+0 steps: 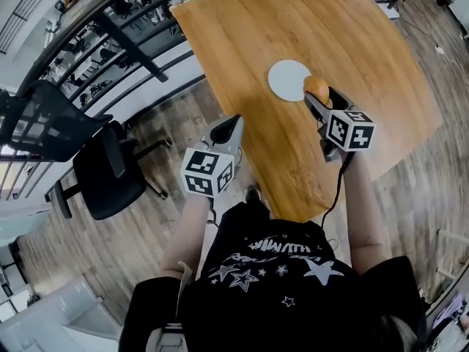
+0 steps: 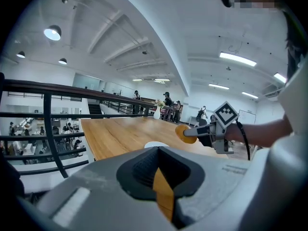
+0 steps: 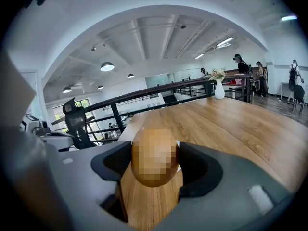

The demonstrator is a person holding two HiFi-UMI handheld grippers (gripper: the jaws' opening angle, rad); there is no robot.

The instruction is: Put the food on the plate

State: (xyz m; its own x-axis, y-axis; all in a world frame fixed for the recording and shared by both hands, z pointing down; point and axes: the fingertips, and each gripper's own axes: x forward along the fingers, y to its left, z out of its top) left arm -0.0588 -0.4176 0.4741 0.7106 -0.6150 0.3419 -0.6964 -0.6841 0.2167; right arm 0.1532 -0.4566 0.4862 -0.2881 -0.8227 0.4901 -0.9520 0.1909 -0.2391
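Black T-shirt (image 1: 293,292) with white stars fills the bottom of the head view. Two grippers, one in each hand. Right gripper (image 1: 318,98) is out over the wooden table (image 1: 293,20), jaws set wide and pinching the food (image 1: 316,86) between the pads. Its own view shows the piece filling the gap pad to pad, with table boards visible beneath it. Food: one piece only, rounded, egg-like in outline, golden-brown to orange. Surface detail is blurred in the right gripper view, so texture cannot be told. It is held clear of the tabletop, at the right-hand rim of the plate (image 1: 284,79) as seen from the head. In the left gripper view it hangs above and to the right of the plate, not resting on it. Plate: one, round, white, flat on the table, its face showing bare. Left gripper (image 1: 231,125) sits near the table's left edge, pads pressed together with only a thin slit below them, gripping no object. One vase (image 3: 219,90), white, stands at the table's far end, holding flowers (image 3: 217,74). One black office chair (image 1: 110,171) stands on the wood floor (image 1: 183,116) left of the person, beside a dark railing (image 1: 124,42). Several people (image 3: 260,70) stand in the far background past the table
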